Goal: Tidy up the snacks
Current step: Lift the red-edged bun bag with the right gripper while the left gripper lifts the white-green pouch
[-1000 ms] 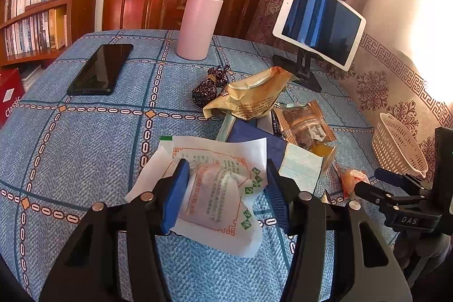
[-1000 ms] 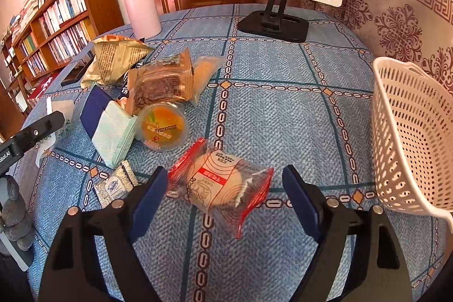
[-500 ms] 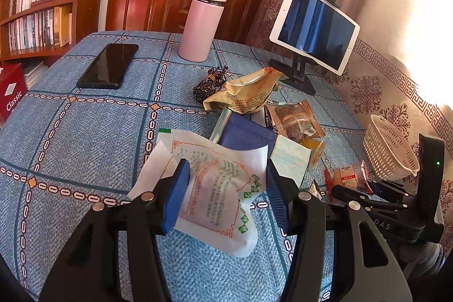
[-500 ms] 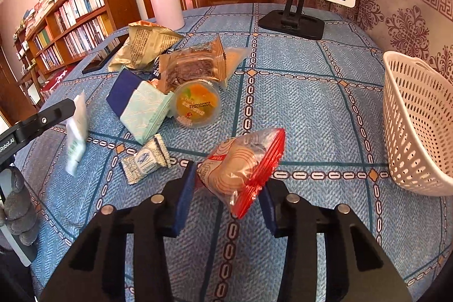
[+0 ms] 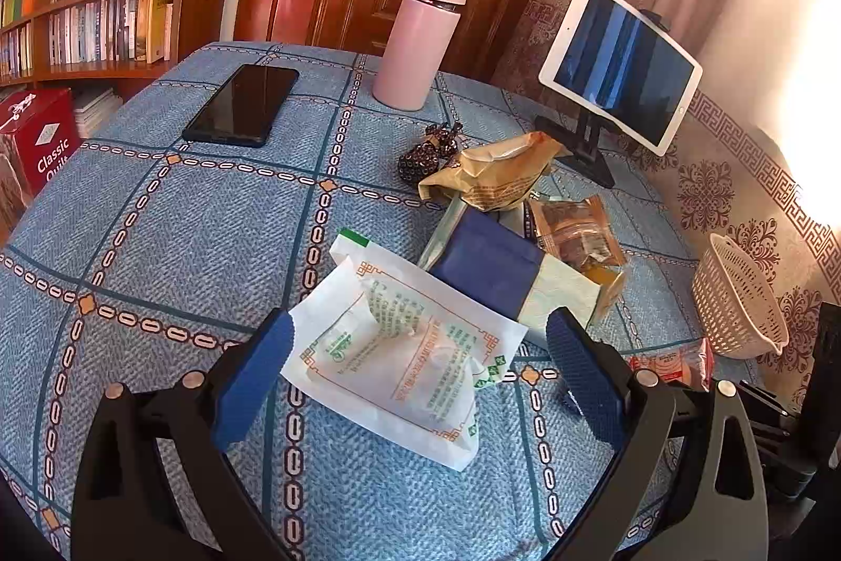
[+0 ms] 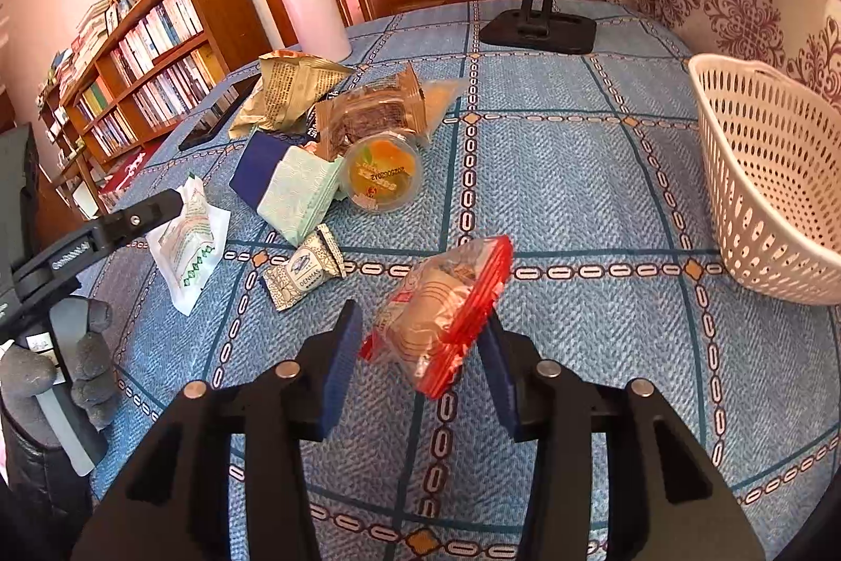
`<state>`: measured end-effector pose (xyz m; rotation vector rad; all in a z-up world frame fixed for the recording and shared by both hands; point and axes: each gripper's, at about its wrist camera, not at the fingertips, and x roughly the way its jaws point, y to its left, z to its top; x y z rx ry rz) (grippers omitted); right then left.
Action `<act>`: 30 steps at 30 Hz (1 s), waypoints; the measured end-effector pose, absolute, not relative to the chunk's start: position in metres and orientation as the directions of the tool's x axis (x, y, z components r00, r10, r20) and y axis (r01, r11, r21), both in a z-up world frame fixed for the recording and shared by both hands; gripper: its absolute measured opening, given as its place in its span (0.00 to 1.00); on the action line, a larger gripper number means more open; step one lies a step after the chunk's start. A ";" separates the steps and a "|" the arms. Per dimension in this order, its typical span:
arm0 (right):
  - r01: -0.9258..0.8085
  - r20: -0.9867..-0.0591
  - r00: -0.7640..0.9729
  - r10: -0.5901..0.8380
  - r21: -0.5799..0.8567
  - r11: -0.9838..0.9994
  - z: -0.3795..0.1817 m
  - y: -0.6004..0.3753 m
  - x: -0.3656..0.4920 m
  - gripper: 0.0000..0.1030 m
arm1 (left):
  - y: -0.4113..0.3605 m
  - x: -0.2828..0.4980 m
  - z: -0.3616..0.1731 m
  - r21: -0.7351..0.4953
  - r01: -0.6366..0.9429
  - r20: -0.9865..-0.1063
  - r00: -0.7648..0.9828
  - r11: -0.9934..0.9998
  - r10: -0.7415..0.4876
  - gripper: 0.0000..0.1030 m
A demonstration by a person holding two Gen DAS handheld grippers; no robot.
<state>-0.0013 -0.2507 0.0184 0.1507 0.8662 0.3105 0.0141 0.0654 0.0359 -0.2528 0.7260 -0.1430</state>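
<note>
A white snack packet (image 5: pixel 404 361) with green and orange print lies on the blue tablecloth between the fingers of my left gripper (image 5: pixel 420 324). Those jaws are opening wide and neither pad touches it. The right wrist view shows the same packet (image 6: pixel 184 240) beside a left fingertip (image 6: pixel 152 214). My right gripper (image 6: pixel 420 314) has a clear, red-edged bun packet (image 6: pixel 441 303) between its pads, tilted and raised off the cloth. Its jaws are opening a little while the wrapper still touches both pads. The white basket (image 6: pixel 762 172) stands to the right, with nothing showing inside it.
Behind the white packet is a snack pile: a gold bag (image 5: pixel 499 177), a blue-and-green pack (image 5: pixel 494 272), a brown cake packet (image 6: pixel 373 114), a jelly cup (image 6: pixel 381 174) and a small wrapped sweet (image 6: pixel 302 269). Farther back are a pink bottle (image 5: pixel 420 40), a phone (image 5: pixel 242 103) and a tablet on a stand (image 5: pixel 620 67).
The left jaws sprang wide and let go of the white packet. The right jaws shut on the red-edged packet, raised it off the cloth, then widened slightly.
</note>
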 end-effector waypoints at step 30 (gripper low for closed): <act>-0.218 -0.726 0.587 0.357 0.283 0.934 0.007 -0.248 -0.010 0.62 | 0.013 0.033 0.011 -0.128 0.185 -0.771 0.599 0.974 -0.216 0.97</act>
